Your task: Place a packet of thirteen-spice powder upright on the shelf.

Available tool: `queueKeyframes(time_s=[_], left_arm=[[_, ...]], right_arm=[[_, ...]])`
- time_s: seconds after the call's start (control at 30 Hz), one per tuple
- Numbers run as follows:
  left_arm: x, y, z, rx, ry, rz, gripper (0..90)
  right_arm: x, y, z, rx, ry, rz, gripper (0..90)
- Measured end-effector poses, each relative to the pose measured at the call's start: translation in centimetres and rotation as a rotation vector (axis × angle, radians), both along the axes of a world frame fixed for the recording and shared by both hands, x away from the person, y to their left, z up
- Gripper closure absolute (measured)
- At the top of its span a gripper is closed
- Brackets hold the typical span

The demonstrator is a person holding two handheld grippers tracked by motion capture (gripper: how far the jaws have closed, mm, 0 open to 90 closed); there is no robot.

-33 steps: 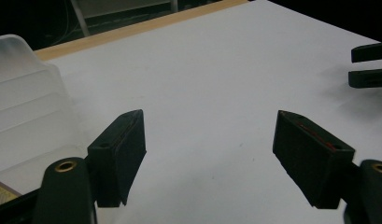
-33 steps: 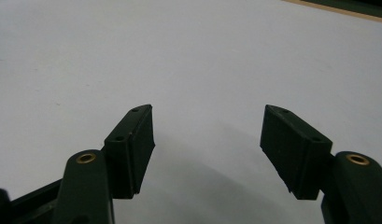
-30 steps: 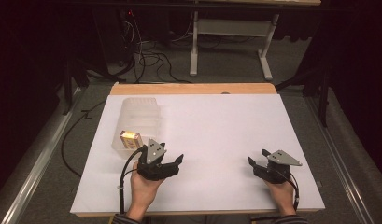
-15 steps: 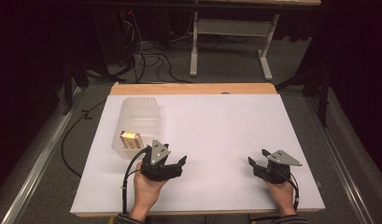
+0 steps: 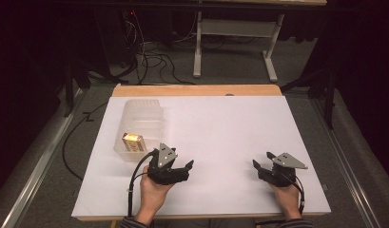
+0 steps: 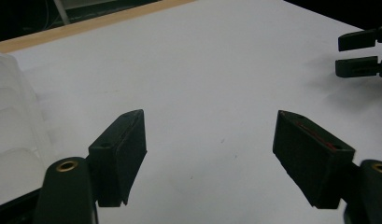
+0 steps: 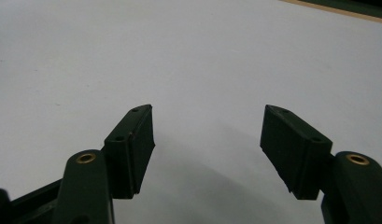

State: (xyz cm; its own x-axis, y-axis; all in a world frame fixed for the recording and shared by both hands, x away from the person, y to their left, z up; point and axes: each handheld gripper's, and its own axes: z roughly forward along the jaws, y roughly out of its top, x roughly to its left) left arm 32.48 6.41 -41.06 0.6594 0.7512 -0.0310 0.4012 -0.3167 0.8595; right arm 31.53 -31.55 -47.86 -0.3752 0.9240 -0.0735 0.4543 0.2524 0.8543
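Clear plastic bin (image 5: 137, 128) with one small box (image 5: 133, 141) inside, both tongs empty on white surface (image 5: 230, 133).

The bin sits at the left side of the surface, long axis running away from the person; the yellow-topped box, possibly a card pack (too small to read), lies in the bin's near end. Left tongs (image 5: 185, 167) hover just beside the bin's near right corner, jaws released with nothing between them; the left gripper view (image 6: 209, 135) shows bare surface in the gap and the bin wall (image 6: 13, 116) at left. Right tongs (image 5: 261, 164) sit well apart at the right, jaws spread, nothing held (image 7: 207, 135).
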Motion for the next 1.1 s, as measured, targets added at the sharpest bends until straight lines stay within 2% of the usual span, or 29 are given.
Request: queueKeyframes(time_s=[0.43,1.1], left_arm=[[0.1,-1.1,-0.9,0.001,0.021,-0.026,26.9],[1.0,-2.2,-2.7,0.011,0.056,-0.030,27.5]], right_arm=[[0.0,0.0,0.0,-0.001,-0.001,0.001,35.5],[0.0,0.0,0.0,-0.001,-0.002,0.001,35.5]])
